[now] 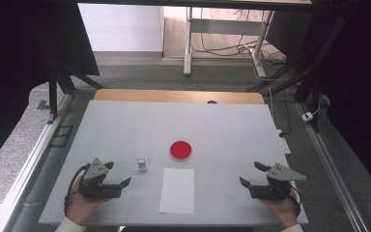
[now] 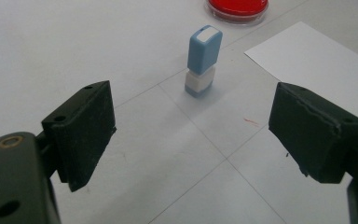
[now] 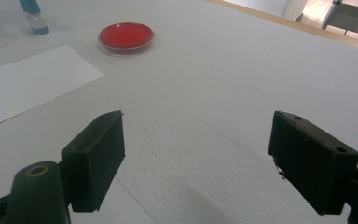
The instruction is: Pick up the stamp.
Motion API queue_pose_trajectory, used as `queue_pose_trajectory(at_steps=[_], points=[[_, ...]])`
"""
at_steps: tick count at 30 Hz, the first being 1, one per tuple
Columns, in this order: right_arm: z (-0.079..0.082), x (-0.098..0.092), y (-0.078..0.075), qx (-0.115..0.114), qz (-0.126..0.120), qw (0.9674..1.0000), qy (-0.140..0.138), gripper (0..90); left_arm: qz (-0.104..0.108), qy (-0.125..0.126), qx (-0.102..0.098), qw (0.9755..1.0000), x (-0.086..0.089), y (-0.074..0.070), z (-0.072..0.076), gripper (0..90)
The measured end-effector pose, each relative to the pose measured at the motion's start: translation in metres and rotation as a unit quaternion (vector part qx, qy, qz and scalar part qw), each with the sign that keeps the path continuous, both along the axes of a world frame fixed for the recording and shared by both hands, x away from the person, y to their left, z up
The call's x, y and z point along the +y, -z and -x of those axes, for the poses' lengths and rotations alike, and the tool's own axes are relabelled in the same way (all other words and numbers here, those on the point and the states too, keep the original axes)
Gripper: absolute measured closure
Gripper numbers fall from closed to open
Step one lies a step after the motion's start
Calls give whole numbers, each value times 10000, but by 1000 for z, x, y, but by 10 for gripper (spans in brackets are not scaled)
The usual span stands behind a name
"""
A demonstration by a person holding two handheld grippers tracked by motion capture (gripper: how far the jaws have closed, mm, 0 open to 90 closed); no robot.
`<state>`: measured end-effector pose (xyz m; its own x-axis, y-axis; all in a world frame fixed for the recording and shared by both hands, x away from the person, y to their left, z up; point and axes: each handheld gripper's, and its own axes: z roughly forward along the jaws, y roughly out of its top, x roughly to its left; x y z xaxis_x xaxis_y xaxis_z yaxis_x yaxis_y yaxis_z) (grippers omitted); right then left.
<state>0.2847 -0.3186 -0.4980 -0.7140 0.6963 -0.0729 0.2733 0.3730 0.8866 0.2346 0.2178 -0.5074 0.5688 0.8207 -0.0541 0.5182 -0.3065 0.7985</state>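
From the high view I take the white sheet of paper (image 1: pixel 177 190) as my landmark, lying flat at the near middle of the grey table (image 1: pixel 125 125). My left gripper (image 1: pixel 120 176) sits to the left of that sheet, low over the table, with its jaws spread wide and nothing between them; in the left gripper view the two black pads stand well apart with bare tabletop in the gap. The small blue and white stamp (image 2: pixel 203 61) stands upright just off the sheet's far left corner, ahead of the left gripper and clear of its pads (it looks slightly tilted in the left gripper view, though that may be the camera's angle). The same stamp shows in the high view (image 1: pixel 142 165) as a small block between the left gripper and the sheet. Beyond the sheet's far edge lies the round red dish (image 1: pixel 180 150), apart from the paper and a little farther off than the stamp. My right gripper (image 1: pixel 251 174) rests to the right of the sheet, well apart from it, its jaws likewise spread open over bare table, holding nothing. A hand (image 1: pixel 83 205) grips each tool from the near edge.
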Motion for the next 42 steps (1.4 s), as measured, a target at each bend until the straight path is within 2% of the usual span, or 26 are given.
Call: queue_pose_trajectory(at_steps=[5,18,27,35,42], points=[[1,-2,0,20,-33,10000,13,190,0,-100,24,9999,3,0,-1,148],[2,-3,2,37,31,10000,44,198,-27,-79,42,10000,4,0,-4,157],[3,-2,3,23,63,10000,12,199,-44,17,-1,10000,4,-2,-4,185],[4,-1,3,3,76,10000,3,203,0,139,-58,9999,3,-10,-8,189],[3,0,4,26,104,9999,-17,206,-81,310,-77,9995,-5,-16,-19,202]])
